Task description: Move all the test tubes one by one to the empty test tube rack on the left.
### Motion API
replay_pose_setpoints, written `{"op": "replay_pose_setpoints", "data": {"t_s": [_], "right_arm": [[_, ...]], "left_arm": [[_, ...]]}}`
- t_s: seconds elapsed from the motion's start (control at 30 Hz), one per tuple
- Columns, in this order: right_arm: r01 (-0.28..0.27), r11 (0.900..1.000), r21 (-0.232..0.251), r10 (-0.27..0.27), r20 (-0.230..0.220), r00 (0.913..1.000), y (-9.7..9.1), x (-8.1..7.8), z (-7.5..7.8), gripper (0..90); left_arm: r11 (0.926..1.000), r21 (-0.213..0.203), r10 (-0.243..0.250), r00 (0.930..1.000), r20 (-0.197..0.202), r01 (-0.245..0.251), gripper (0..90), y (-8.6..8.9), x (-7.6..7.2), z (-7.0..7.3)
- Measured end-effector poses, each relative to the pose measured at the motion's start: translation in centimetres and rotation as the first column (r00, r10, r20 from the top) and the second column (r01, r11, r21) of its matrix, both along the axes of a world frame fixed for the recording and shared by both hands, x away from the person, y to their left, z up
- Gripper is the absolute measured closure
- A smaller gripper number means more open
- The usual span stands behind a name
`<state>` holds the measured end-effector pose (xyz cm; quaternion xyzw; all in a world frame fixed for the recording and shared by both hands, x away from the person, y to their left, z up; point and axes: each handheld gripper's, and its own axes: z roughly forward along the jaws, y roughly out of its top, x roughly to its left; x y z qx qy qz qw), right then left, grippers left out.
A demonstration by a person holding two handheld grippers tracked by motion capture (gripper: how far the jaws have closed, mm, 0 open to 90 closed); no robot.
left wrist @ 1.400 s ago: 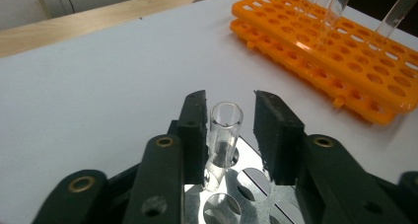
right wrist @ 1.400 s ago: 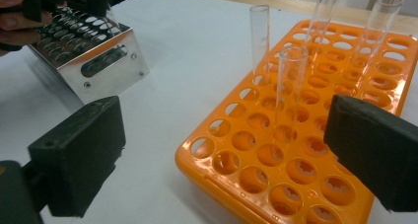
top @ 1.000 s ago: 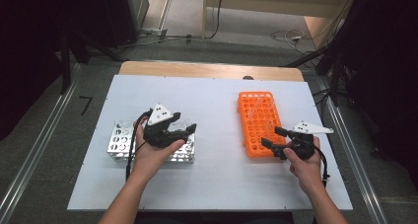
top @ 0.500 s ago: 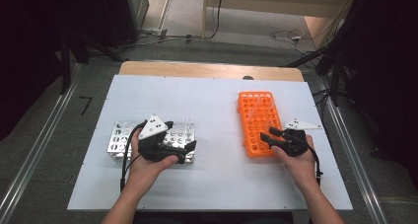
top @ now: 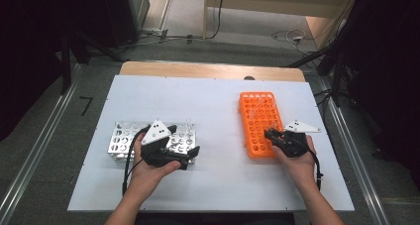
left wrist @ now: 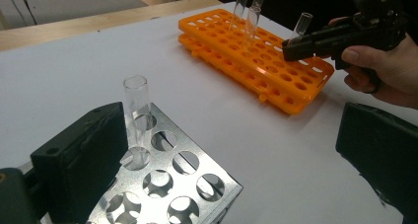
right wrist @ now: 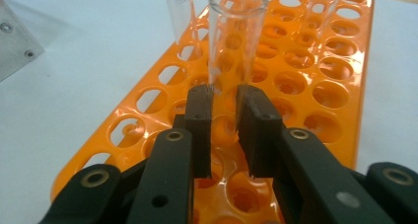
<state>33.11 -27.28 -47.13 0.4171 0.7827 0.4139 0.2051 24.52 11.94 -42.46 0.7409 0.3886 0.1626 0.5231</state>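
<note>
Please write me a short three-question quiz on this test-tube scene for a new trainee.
1. True or false: the left gripper stands open beside the tube in the metal rack.
2. What does the right gripper clamp? A) a tube in the orange rack B) a cable C) the table
3. What colour is the rack under the right gripper?

Key: 1 true; 2 A, the near tube; 3 orange.
</note>
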Motion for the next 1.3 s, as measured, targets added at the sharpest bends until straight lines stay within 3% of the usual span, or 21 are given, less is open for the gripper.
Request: {"op": "replay_pose_setpoints", "data": {"t_s": [0.13, 0.47, 0.67, 0.9, 1.2, 1.23, 1.27, 1.3], "right_arm": [[0.0, 0.9999, 0.015, 0.0, 0.0, 1.0, -0.2, -0.1, 0.1, 74.0], [-0.02, 0.9982, 0.056, 0.015, 0.083, 0.9964, -0.5, -1.3, 2.6, 74.2], [-0.076, 0.9951, 0.063, 0.069, 0.096, 0.9929, 0.3, -2.3, 3.7, 74.2], [-0.167, 0.9833, 0.072, 0.16, 0.087, 0.9832, 2.1, -3.8, 4.3, 74.2], [-0.312, 0.9478, 0.067, 0.307, 0.065, 0.9494, 5.7, -5.9, 4.4, 74.2], [-0.312, 0.9478, 0.067, 0.307, 0.065, 0.9494, 5.7, -5.9, 4.4, 74.2], [-0.337, 0.9389, 0.069, 0.334, 0.057, 0.9409, 6.4, -6.3, 4.3, 74.2], [-0.337, 0.9389, 0.069, 0.334, 0.057, 0.9409, 6.4, -6.3, 4.3, 74.2]], "left_arm": [[1.0, 0.004, -0.004, 1.0, 0.001, 0.004, 0.0, -0.1, 0.0, 0.0], [0.9999, -0.006, -0.011, 0.9999, 0.008, 0.011, 0.0, -0.2, -0.2, 0.2], [0.9998, -0.006, -0.021, 0.9997, 0.013, 0.021, 0.0, -0.5, -0.3, 0.4], [0.9993, -0.014, -0.033, 0.9991, 0.027, 0.033, 0.0, -1.0, -0.6, 0.8], [0.9975, -0.02, -0.066, 0.9971, 0.038, 0.067, 1.6, -2.1, -1.0, 1.5], [0.9969, -0.02, -0.076, 0.9963, 0.039, 0.077, 1.6, -2.3, -1.0, 1.5], [0.9964, -0.024, -0.081, 0.9959, 0.04, 0.082, 2.7, -2.5, -1.1, 1.6], [0.9957, -0.025, -0.088, 0.9953, 0.042, 0.089, 2.7, -2.6, -1.2, 1.7]]}}
